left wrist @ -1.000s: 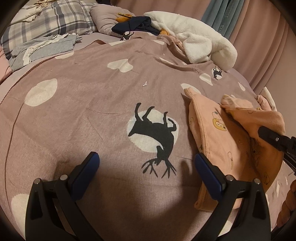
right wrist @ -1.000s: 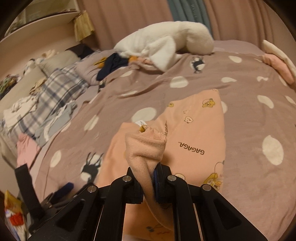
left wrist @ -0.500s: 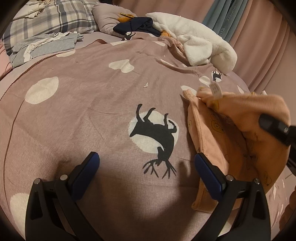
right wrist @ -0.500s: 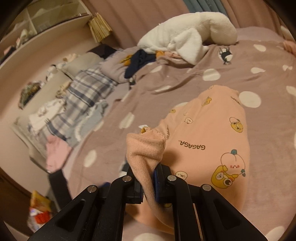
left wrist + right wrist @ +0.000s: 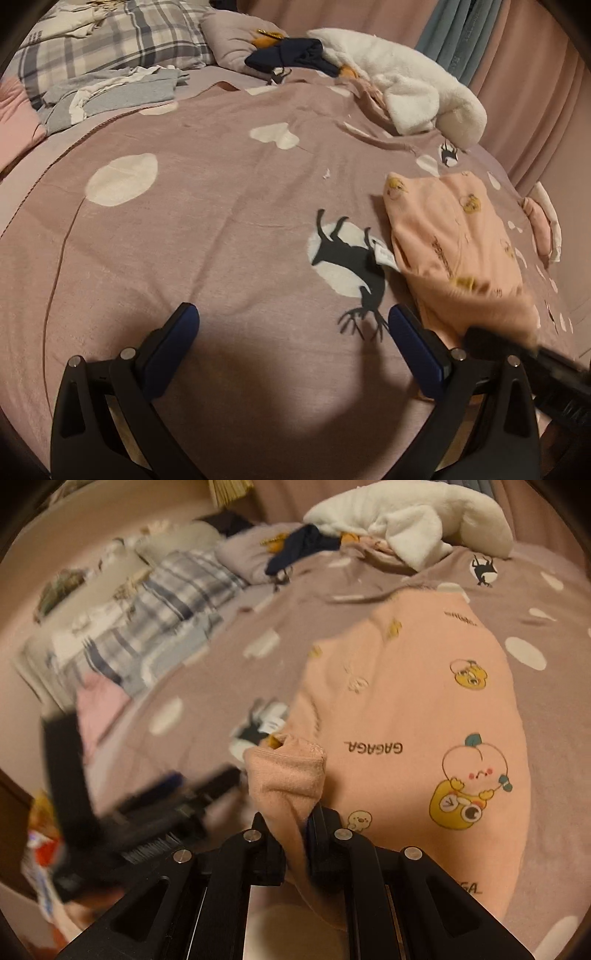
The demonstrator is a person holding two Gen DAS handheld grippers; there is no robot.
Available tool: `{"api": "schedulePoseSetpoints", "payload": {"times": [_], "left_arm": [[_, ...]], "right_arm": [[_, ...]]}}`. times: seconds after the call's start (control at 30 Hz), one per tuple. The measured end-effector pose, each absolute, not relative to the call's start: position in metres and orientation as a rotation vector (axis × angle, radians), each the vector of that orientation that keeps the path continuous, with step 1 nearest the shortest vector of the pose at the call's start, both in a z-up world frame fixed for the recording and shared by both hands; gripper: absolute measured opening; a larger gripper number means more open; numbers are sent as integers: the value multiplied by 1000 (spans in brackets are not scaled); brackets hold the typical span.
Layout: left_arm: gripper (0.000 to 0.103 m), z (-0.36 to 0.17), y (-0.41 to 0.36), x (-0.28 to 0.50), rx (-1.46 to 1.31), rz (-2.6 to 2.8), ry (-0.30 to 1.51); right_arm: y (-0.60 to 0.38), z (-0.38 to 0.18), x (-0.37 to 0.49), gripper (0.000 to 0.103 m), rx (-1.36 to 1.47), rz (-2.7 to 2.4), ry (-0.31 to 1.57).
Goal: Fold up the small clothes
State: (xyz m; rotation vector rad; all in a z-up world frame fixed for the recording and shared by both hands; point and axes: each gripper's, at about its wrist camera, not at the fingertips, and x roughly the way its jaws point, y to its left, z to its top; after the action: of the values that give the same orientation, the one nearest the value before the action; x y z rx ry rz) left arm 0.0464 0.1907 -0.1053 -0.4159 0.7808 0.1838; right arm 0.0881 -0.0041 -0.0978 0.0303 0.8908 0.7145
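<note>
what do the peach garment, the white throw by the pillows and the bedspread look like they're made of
Peach garment: looks like soft knit cotton, matte, with printed cartoons; the ribbed edge bunches in the shut right tool. White throw: seems plush fleece, with a fuzzy, thick pile. Bedspread: probably brushed woven cotton, matte mauve, with printed white spots and a deer; the exact fibre cannot be told.
</note>
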Motion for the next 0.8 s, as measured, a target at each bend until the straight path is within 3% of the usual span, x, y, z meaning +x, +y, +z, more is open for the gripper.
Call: {"api": "schedulePoseSetpoints", "payload": {"times": [0.07,0.13,0.23,0.57,0.6,0.67,0.73,0.8], "left_arm": [[103,-105,188,47,-399,189,784],[103,-106,186,48,-380,195,791],[103,-106,188,49,-393,195,792],[102,-98,201,41,-524,173,755],[102,-97,206,40,-567,160,753],[101,-94,207,42,-599,150,757],[101,-92,204,42,-603,131,751],[99,-84,193,43,-598,71,732]], "right_arm": [[-10,-100,89,18,73,734,920],[-18,-96,88,43,132,791,955],[-26,-82,80,53,113,824,956],[-47,-55,86,54,9,678,790],[-44,-56,92,54,3,663,785],[-36,-58,103,40,-51,613,759],[-25,-59,118,16,-89,599,763],[-19,-59,139,10,-74,618,787]]}}
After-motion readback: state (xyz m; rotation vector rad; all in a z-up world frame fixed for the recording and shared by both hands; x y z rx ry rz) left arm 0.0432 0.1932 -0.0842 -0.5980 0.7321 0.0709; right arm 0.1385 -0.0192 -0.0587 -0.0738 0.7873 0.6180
